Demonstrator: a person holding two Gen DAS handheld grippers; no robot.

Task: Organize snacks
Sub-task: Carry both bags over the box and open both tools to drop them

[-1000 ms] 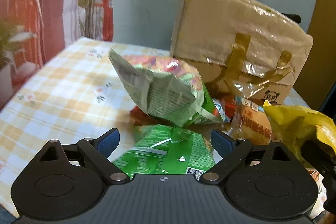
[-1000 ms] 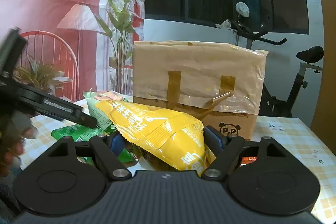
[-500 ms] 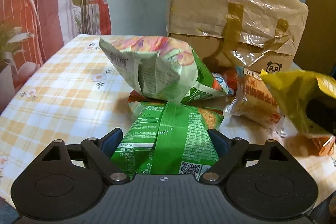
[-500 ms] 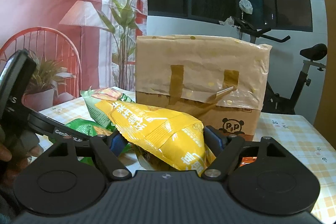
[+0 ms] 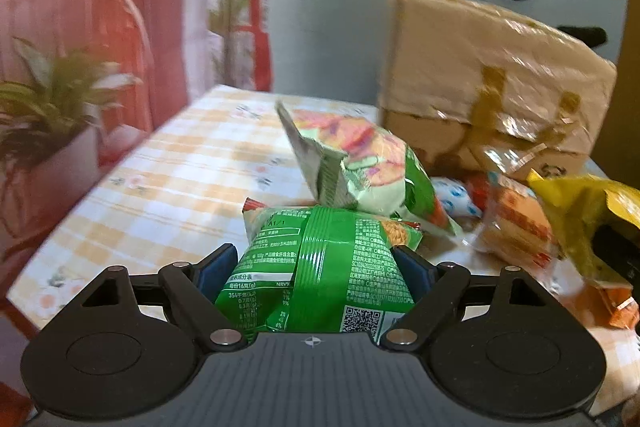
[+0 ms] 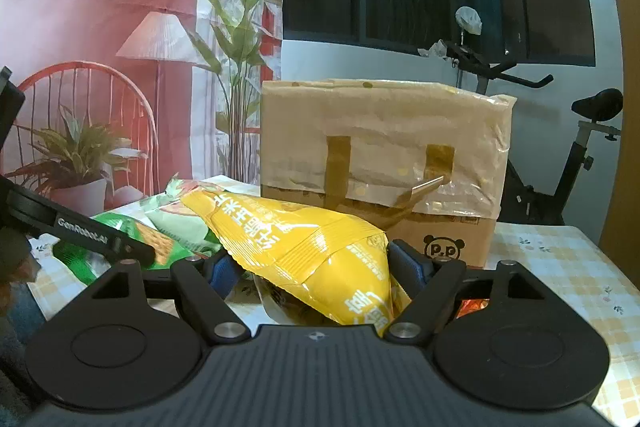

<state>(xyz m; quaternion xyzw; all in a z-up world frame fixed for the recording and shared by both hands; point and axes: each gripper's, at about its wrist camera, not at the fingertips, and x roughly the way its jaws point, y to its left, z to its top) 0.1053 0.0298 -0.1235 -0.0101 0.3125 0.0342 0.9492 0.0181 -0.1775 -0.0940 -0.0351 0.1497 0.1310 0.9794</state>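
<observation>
My left gripper (image 5: 316, 261) is shut on a green snack bag (image 5: 320, 267), back side up with a QR code, lifted off the table. Behind it a light green chip bag (image 5: 360, 163) stands on the pile. An orange wrapped cake (image 5: 516, 223) and a blue-white packet (image 5: 456, 201) lie to its right. My right gripper (image 6: 316, 265) is shut on a yellow snack bag (image 6: 304, 247), also seen in the left wrist view (image 5: 580, 211). The left gripper's arm (image 6: 80, 231) shows at the left of the right wrist view.
A taped cardboard box (image 6: 384, 163) with a panda logo stands at the back of the checked tablecloth (image 5: 168, 187). A potted plant (image 5: 48, 115) and red chair (image 5: 100, 11) are left of the table. An exercise bike (image 6: 580, 147) stands behind on the right.
My left gripper closed on the green snack bag and lifted it, tilting up and left. My right gripper keeps holding the yellow bag, nearly still.
</observation>
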